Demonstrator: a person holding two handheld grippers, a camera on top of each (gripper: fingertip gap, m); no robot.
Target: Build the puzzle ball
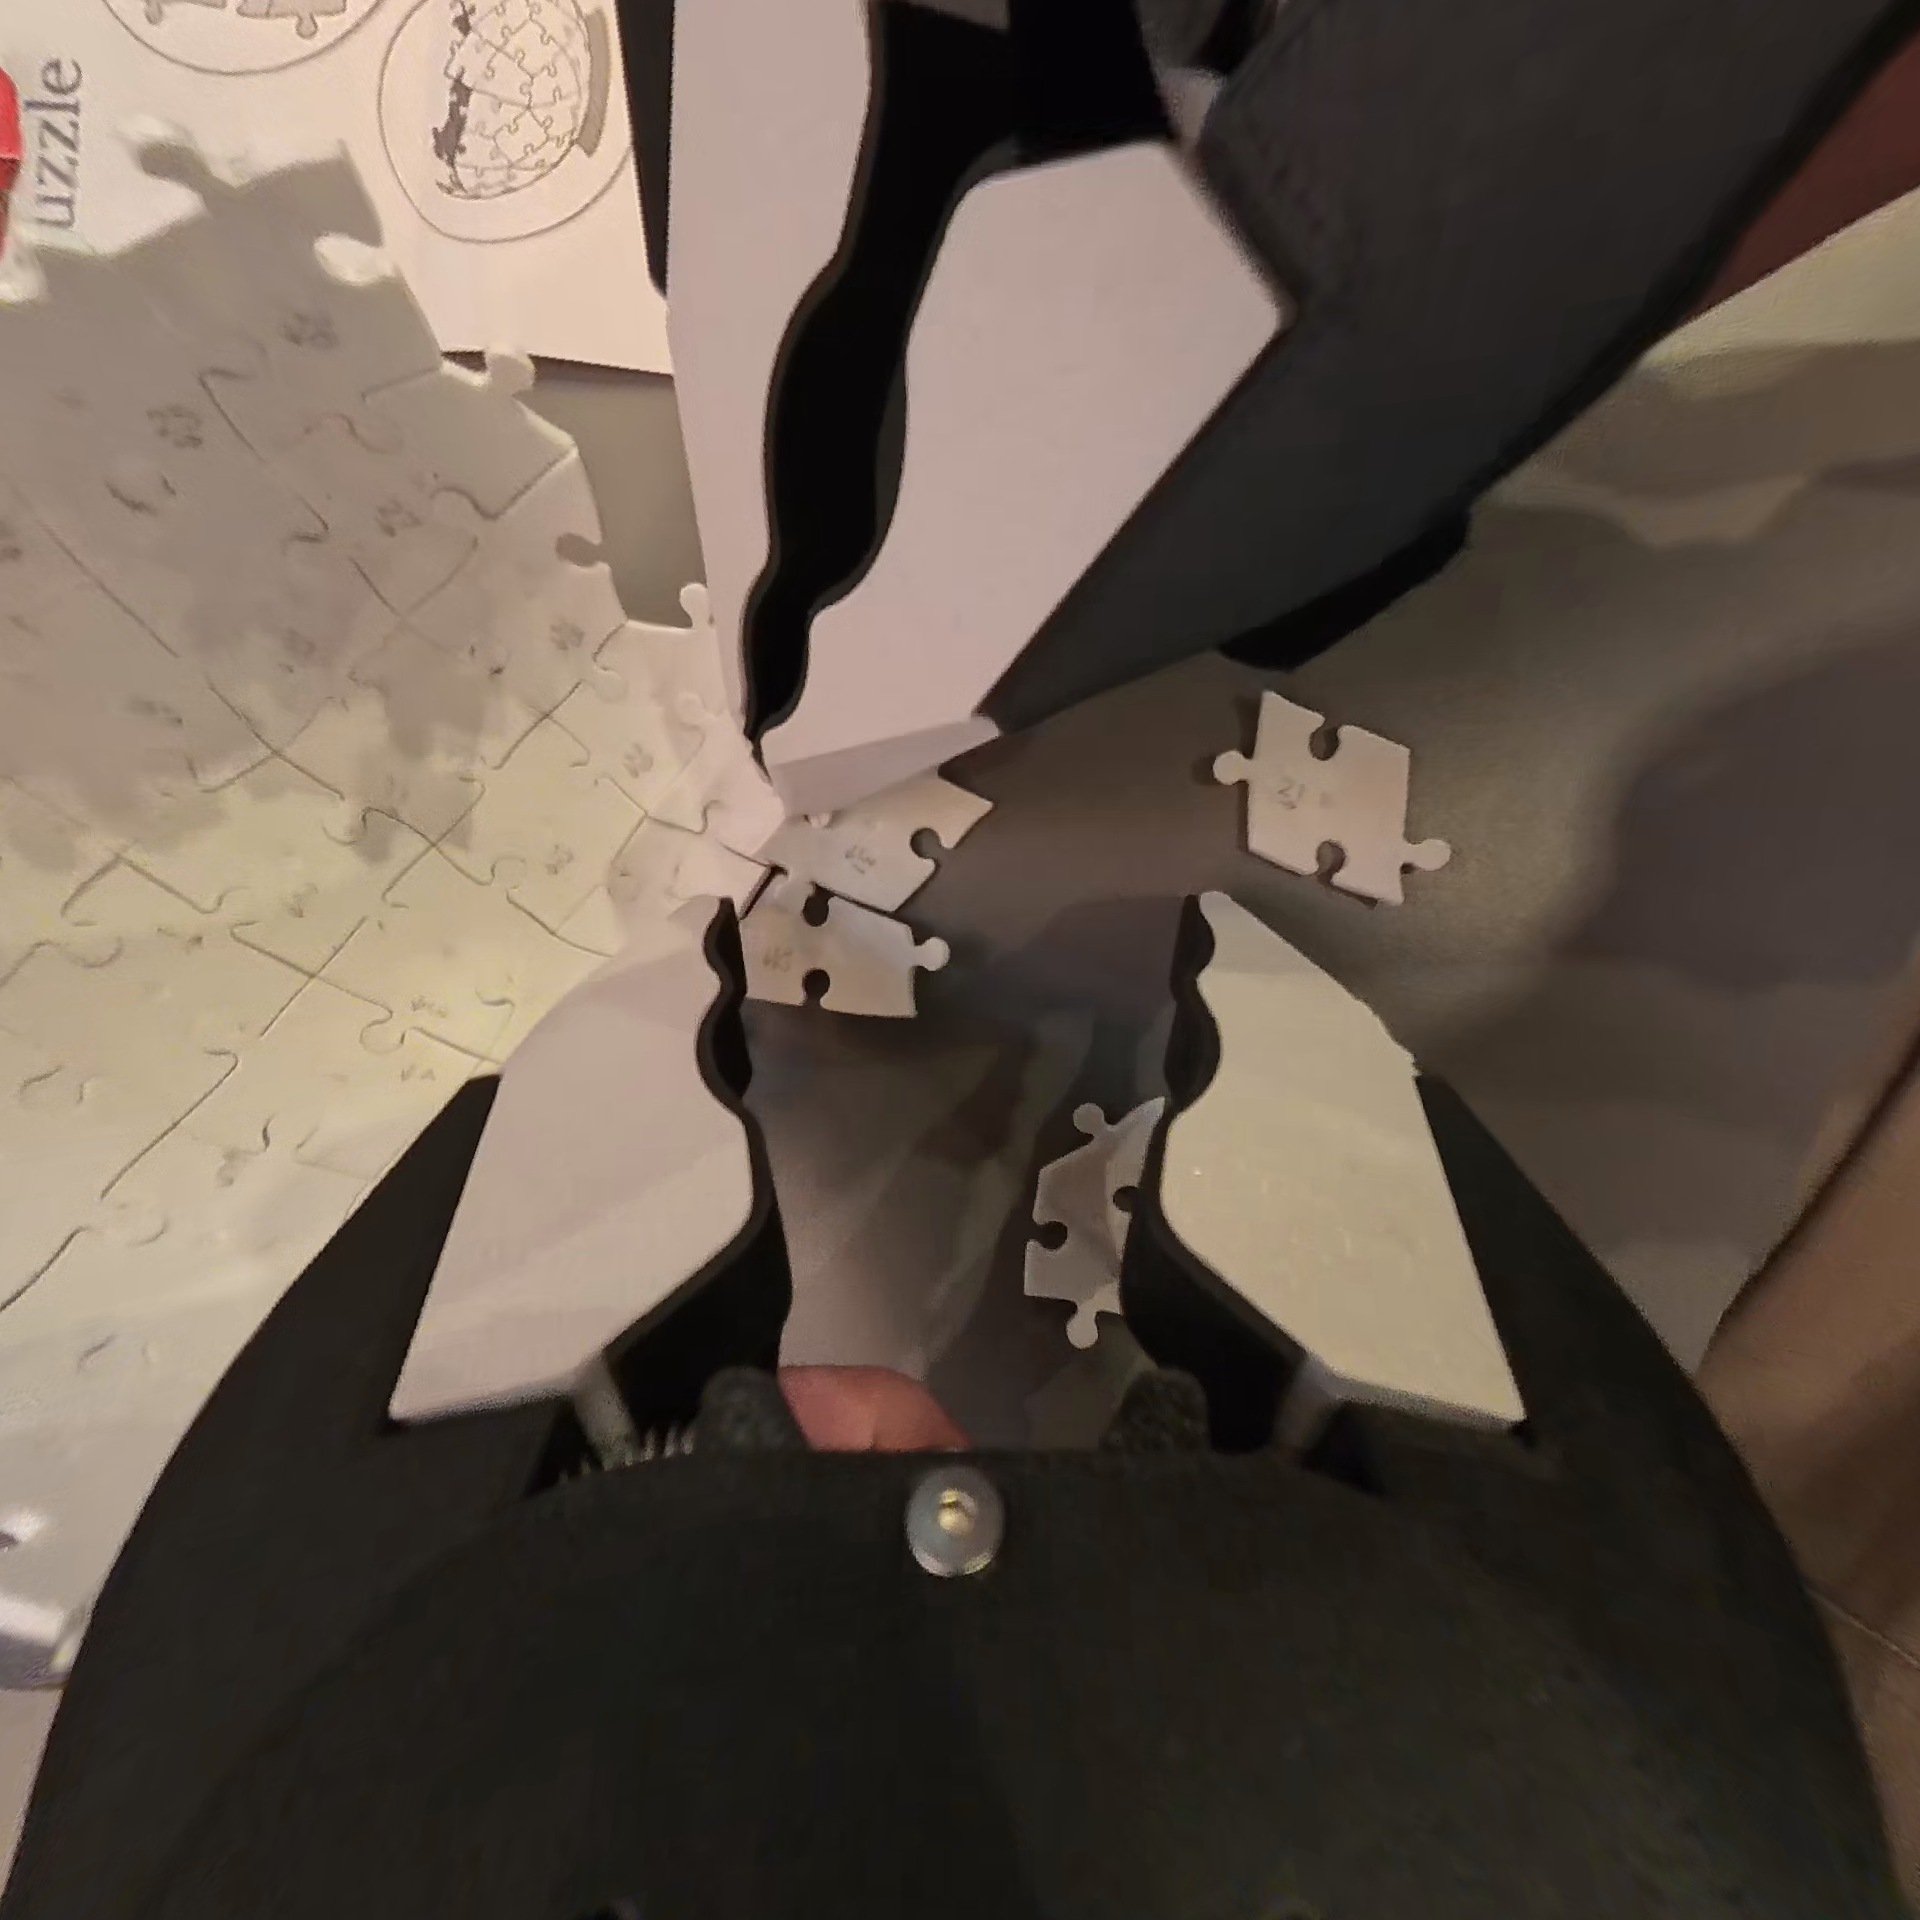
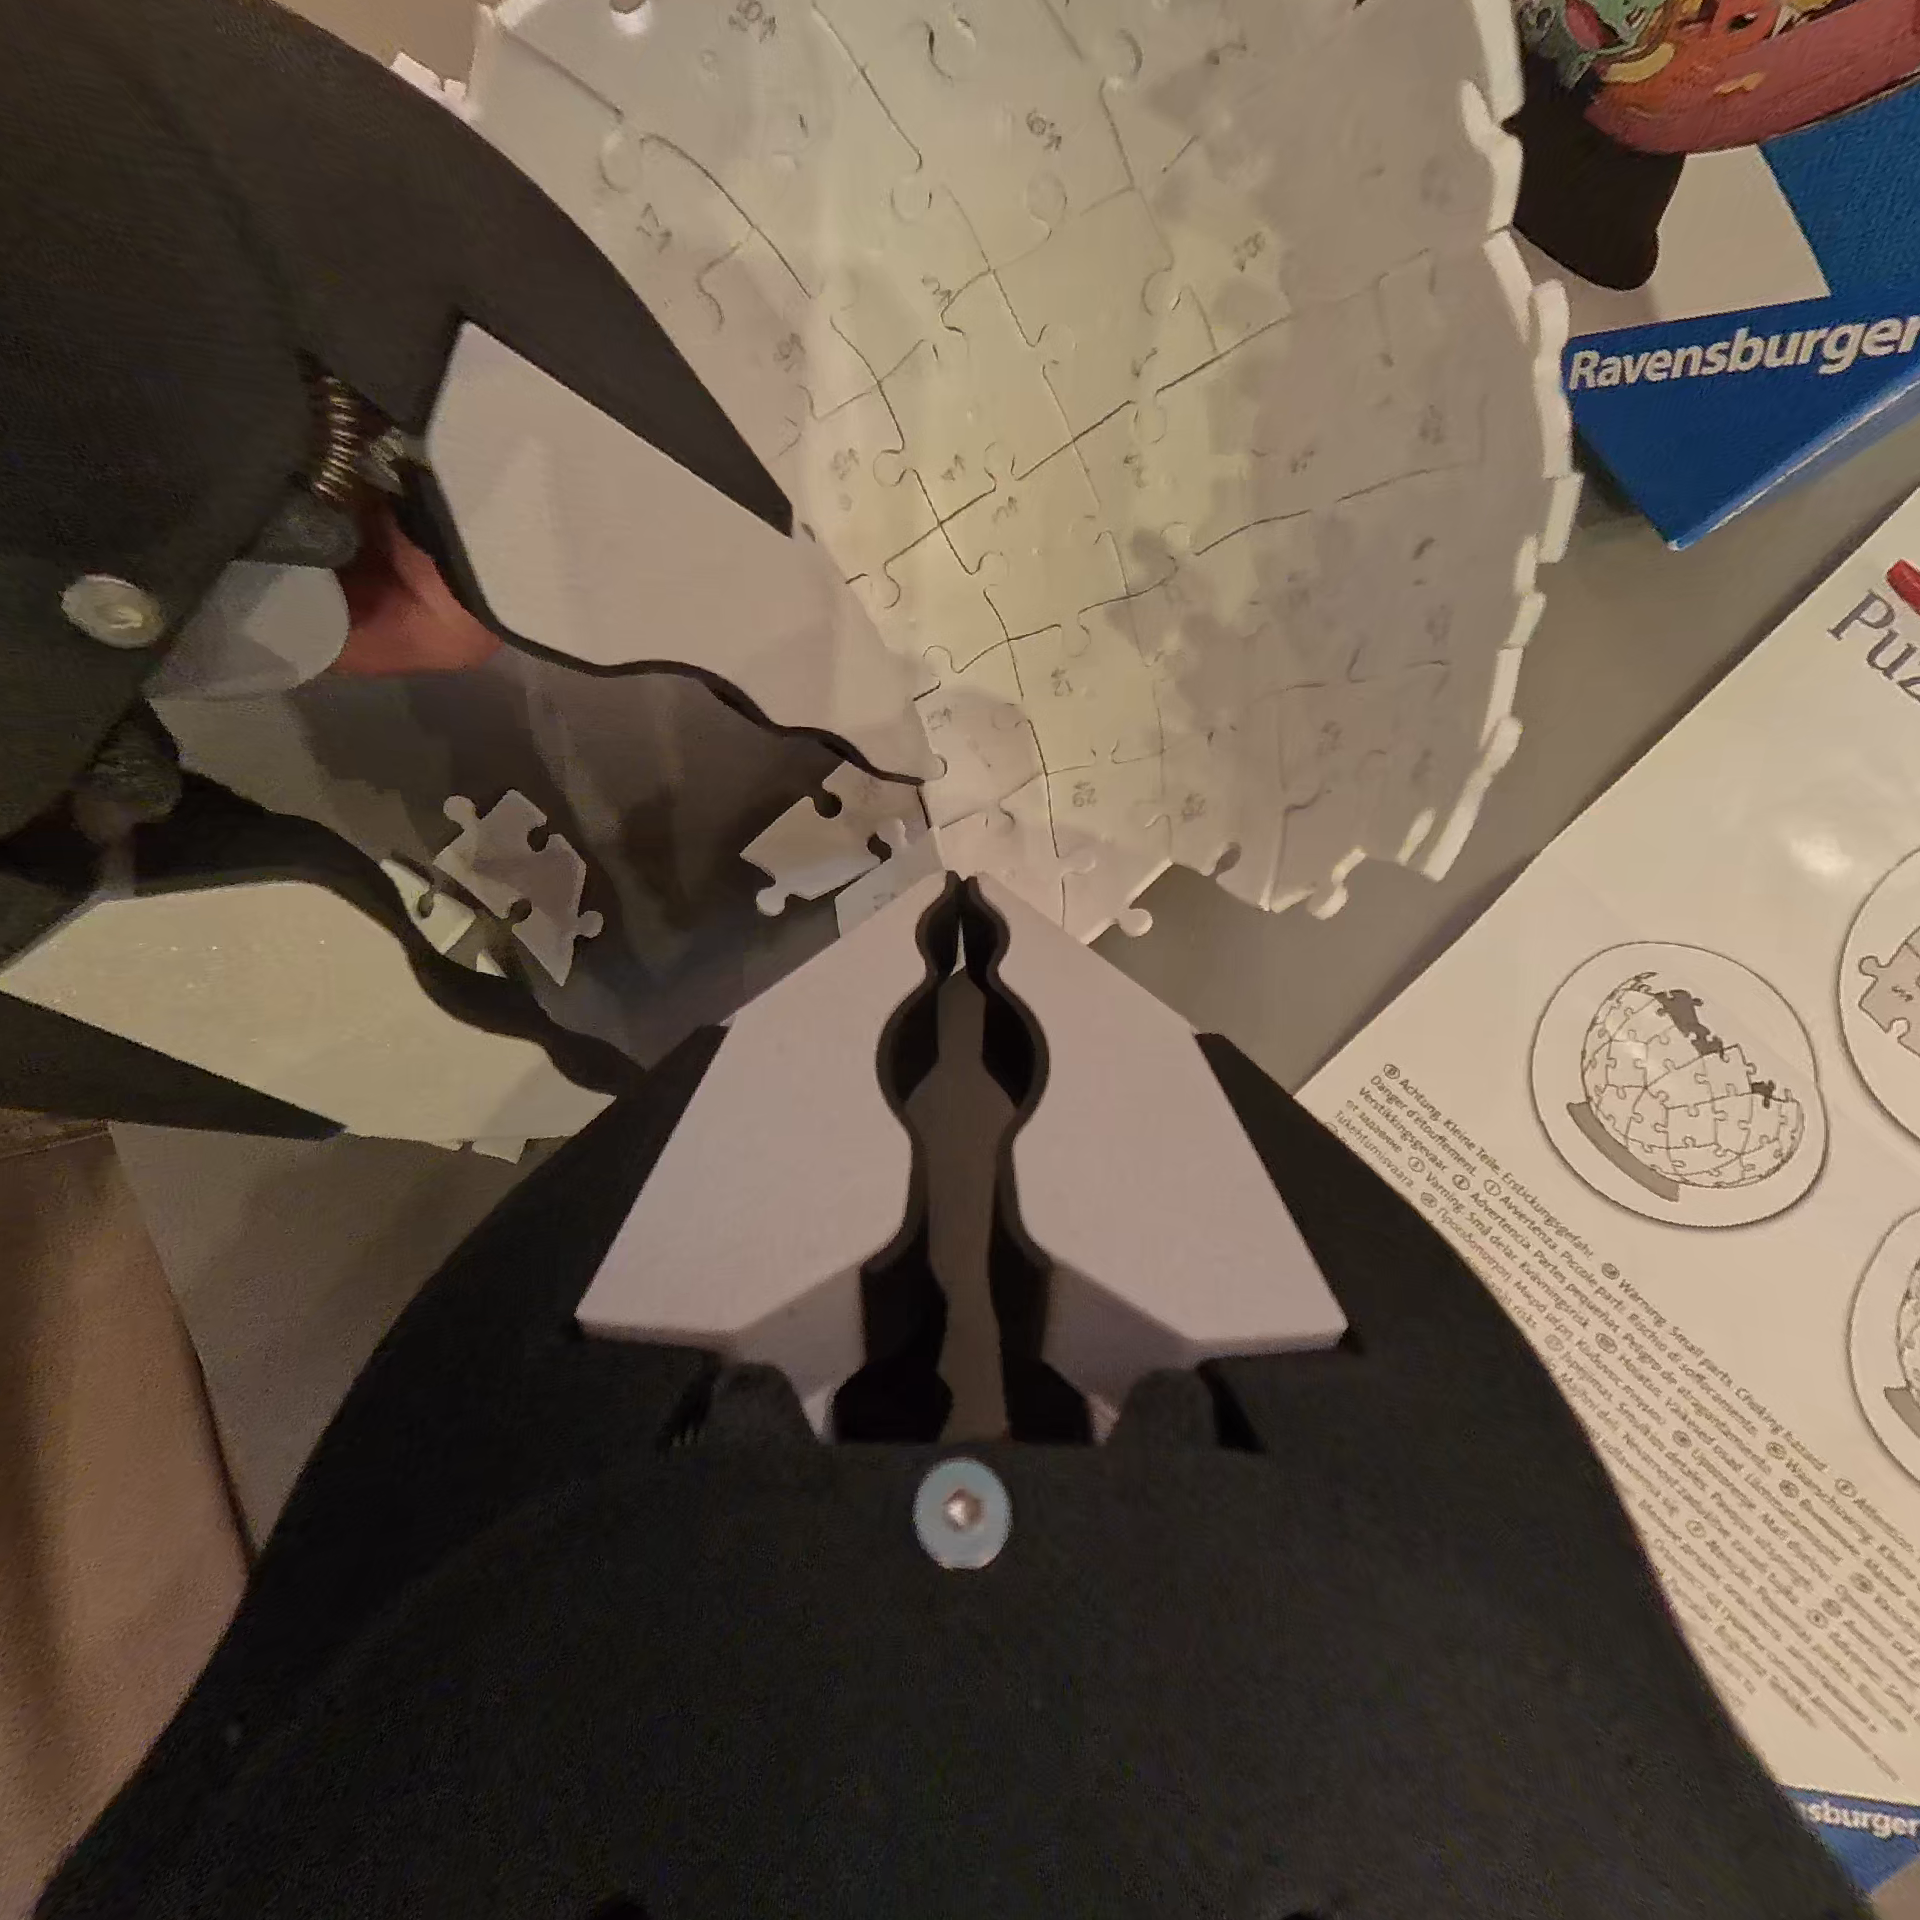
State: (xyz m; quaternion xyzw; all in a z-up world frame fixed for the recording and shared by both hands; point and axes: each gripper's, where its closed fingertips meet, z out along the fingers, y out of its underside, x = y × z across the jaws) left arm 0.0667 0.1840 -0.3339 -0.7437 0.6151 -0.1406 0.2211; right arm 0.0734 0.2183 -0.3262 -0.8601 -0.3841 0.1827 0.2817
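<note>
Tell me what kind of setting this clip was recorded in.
Probably a home or hobby tabletop, not a workshop. A grey table holds a blue puzzle box, a printed instruction sheet with assembly drawings, and a half-built white puzzle shell with loose pieces beside it.

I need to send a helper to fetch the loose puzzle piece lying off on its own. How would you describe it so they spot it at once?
Start at the big white curved puzzle shell on the grey table. Past its edge, where the right gripper pinches, two loose pieces huddle. The lone piece lies flat farther out, touching nothing.
</note>
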